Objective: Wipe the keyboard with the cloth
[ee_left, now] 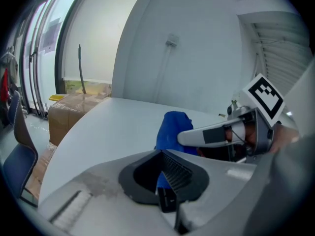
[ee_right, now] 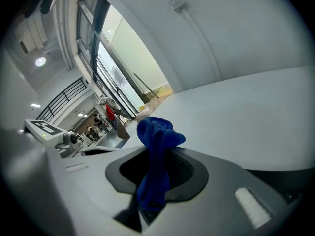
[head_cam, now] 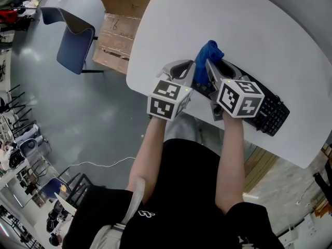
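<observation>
A black keyboard (head_cam: 267, 110) lies along the near edge of the white table (head_cam: 249, 25); my right gripper's marker cube covers its left part. The blue cloth (head_cam: 207, 53) stands bunched above the keyboard's left end. My right gripper (head_cam: 210, 67) is shut on the cloth (ee_right: 156, 136), which sticks up out of its jaws (ee_right: 152, 181). My left gripper (head_cam: 191, 69) comes in from the left, its tips at the cloth's lower part. A sliver of blue shows between its closed jaws (ee_left: 165, 181). The rest of the cloth (ee_left: 172, 129) rises behind, next to a right gripper finger (ee_left: 206, 134).
Cardboard boxes (head_cam: 116, 30) and a blue chair (head_cam: 72, 40) stand on the grey floor left of the table. The table's curved edge (head_cam: 136, 79) runs just left of my left gripper. Bare white tabletop stretches beyond the cloth.
</observation>
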Action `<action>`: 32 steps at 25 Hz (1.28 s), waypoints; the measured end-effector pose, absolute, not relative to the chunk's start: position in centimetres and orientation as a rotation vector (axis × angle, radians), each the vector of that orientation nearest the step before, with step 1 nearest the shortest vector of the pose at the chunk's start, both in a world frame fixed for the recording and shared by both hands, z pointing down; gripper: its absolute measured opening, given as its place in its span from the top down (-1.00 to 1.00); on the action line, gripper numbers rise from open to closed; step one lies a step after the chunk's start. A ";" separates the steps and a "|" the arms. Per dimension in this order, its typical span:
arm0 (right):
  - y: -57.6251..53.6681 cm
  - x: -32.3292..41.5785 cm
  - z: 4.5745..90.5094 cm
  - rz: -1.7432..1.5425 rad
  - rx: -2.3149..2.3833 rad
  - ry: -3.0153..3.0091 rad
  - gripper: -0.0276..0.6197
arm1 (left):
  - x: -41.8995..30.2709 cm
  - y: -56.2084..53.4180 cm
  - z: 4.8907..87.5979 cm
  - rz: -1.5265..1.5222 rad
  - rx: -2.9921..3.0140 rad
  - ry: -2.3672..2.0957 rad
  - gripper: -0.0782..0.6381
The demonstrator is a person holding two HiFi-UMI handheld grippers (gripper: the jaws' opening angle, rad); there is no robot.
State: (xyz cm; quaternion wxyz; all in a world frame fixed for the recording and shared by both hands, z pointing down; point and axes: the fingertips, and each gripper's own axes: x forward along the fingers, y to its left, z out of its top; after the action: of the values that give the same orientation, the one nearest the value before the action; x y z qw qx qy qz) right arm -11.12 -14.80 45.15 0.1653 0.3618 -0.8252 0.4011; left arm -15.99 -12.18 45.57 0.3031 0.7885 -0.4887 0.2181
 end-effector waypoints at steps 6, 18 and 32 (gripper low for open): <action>-14.7 -10.3 45.9 1.151 1.064 -2.330 0.63 | -15.0 -11.9 46.1 0.617 2.101 -1.260 0.79; -14.4 -8.5 46.6 1.166 1.119 -2.304 0.63 | -13.2 -11.4 46.7 0.658 2.122 -1.203 0.79; -13.6 -5.4 47.1 1.176 1.202 -2.266 0.63 | -10.7 -10.8 47.5 0.684 2.152 -1.139 0.79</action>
State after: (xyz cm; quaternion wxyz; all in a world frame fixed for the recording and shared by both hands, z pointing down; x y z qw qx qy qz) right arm -5.41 -13.63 47.07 0.1592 0.4207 -0.7928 0.4113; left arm -10.71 -10.83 47.50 0.3016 0.8113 -0.4295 0.2577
